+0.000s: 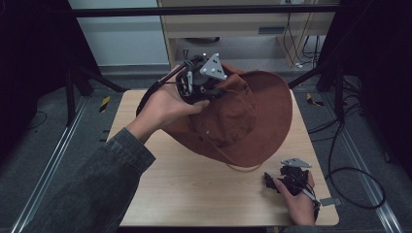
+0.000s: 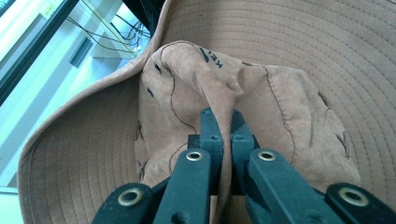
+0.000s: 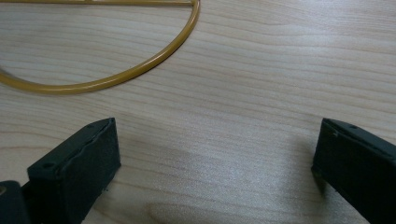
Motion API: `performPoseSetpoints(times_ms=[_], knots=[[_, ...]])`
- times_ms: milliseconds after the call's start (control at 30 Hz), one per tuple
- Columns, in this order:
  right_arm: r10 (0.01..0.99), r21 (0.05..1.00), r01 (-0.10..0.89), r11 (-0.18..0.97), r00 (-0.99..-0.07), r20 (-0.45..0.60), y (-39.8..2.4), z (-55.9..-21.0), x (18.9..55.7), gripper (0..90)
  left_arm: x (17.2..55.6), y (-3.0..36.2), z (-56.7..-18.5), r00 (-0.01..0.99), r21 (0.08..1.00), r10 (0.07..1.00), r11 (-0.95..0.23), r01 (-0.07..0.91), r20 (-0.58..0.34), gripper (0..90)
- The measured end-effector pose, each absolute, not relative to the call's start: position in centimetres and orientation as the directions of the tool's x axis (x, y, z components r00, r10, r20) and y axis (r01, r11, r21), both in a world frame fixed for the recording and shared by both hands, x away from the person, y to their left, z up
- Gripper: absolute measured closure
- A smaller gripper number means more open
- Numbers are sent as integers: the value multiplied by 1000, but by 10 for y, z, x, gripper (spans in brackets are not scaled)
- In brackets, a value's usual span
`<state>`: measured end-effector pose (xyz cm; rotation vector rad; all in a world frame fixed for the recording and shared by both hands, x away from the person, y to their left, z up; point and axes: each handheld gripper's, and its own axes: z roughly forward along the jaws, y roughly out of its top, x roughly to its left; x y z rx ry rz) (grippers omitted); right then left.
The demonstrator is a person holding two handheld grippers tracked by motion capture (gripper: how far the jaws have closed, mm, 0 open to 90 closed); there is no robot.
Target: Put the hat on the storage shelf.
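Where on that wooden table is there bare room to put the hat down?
The near-left stretch of the table, between the sleeve and the right gripper, is bare. The far half is crowded: the brown hat, pinched by the left gripper, covers it, and its yellow cord trails at the near right.

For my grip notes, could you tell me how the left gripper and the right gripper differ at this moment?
The left gripper is shut on a fold of the brown hat's crown; the right gripper is open and holds nothing. The left gripper is raised with the hat; the right gripper sits low over the table near the hat's yellow cord. Both have black jaws.
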<state>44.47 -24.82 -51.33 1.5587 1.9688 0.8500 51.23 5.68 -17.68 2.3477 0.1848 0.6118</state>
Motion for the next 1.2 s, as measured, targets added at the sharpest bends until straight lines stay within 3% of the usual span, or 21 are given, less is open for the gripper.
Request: performPoseSetpoints(times_ms=[1200], knots=[[973,725,671,157,-233,5,-248,-513,445,7,513,24,-167,888,657,250,-750,-75,386,884]])
